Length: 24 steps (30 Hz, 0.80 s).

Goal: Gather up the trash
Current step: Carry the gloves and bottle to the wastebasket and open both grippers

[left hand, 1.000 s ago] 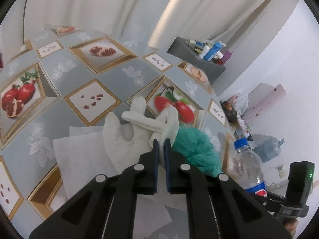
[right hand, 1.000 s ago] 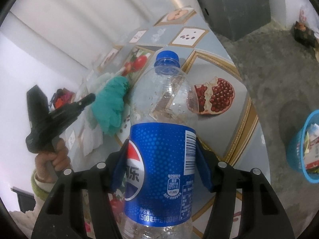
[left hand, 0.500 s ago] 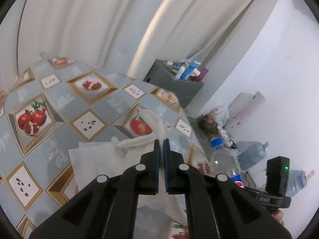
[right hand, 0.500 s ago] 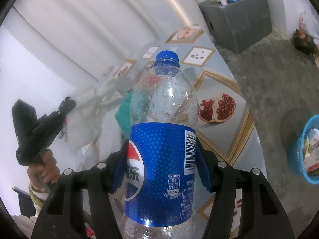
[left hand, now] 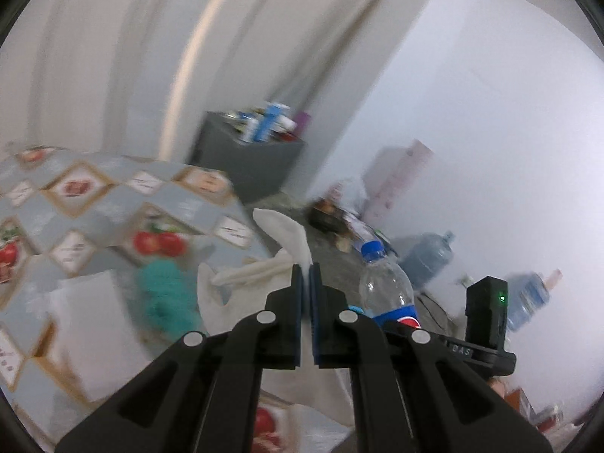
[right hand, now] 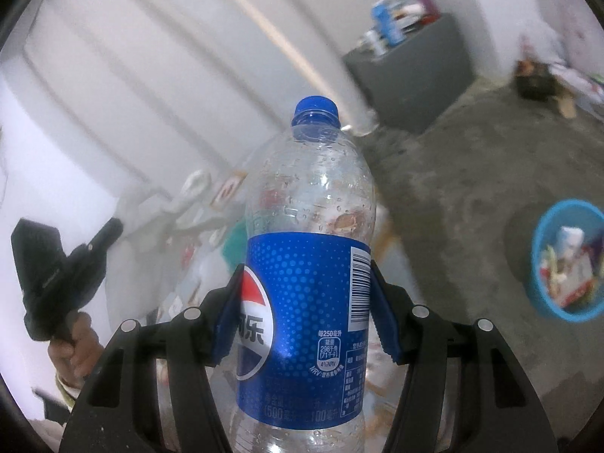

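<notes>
My left gripper (left hand: 305, 275) is clamped tight on a white glove (left hand: 281, 234) that pokes up from the pads at frame centre and hangs below them. My right gripper (right hand: 305, 294) is squeezing an empty Pepsi bottle (right hand: 307, 264) around its blue label, dead centre. Teal cloth (left hand: 162, 294) and white tissue (left hand: 90, 324) sit lower left on the pomegranate tablecloth (left hand: 109, 204). Blue trash basket (right hand: 543, 302) is on the floor at the right edge.

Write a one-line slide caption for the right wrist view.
Right gripper clamps an empty Pepsi bottle; a blue trash basket waits on the floor.
</notes>
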Available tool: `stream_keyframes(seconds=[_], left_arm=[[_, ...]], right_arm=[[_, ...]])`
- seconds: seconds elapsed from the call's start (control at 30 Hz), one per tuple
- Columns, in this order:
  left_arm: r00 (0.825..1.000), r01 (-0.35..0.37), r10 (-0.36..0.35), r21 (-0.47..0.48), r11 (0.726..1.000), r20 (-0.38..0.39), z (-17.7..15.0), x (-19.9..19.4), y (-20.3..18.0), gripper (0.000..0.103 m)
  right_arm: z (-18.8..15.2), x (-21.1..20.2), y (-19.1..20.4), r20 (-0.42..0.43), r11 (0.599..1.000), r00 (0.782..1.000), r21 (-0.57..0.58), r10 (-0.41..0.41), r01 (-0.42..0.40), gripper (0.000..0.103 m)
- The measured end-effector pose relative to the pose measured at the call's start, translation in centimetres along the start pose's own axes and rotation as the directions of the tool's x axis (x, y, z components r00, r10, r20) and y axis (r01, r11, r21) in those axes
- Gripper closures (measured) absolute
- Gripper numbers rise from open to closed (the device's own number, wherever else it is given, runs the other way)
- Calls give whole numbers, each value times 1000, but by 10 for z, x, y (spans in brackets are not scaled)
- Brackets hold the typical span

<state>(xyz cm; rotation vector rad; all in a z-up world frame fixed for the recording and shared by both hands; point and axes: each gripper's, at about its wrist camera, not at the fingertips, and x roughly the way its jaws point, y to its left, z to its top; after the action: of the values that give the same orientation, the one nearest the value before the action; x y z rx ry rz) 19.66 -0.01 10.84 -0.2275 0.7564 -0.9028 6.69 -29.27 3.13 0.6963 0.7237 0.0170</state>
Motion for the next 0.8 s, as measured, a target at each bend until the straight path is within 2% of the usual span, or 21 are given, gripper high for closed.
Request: stream_keyframes(seconds=[0.1, 0.2, 0.33, 0.43, 0.57, 0.67, 0.77, 0.8], left_arm=[[997, 63, -60, 52, 997, -55, 1, 34, -34, 100], [985, 127, -115, 90, 988, -130, 0, 78, -70, 100], [956, 198, -162, 126, 972, -246, -7, 143, -114, 100], [920, 234, -172, 142, 962, -353, -21, 205, -148, 100], [873, 242, -139, 167, 956, -468, -45, 277, -184, 100], [835, 230, -89, 198, 953, -543, -64, 338, -207, 100], [815, 225, -65, 211, 951, -576, -77, 382, -224, 99], [806, 226, -58, 216, 950, -589, -79, 394, -228, 95]], right_arm=[[-2, -37, -46, 72, 994, 995, 89, -72, 66, 46], [-8, -65, -90, 119, 975, 982, 183, -149, 126, 46], [-22, -89, -156, 142, 923, 956, 332, -255, 197, 46], [-33, -90, -198, 120, 880, 945, 415, -304, 230, 46], [-42, -77, -240, 73, 843, 948, 483, -309, 238, 46], [-35, -59, -271, 49, 831, 957, 510, -287, 223, 45], [-28, -52, -295, 45, 816, 957, 535, -288, 220, 42], [-23, -49, -303, 48, 805, 956, 552, -291, 218, 40]])
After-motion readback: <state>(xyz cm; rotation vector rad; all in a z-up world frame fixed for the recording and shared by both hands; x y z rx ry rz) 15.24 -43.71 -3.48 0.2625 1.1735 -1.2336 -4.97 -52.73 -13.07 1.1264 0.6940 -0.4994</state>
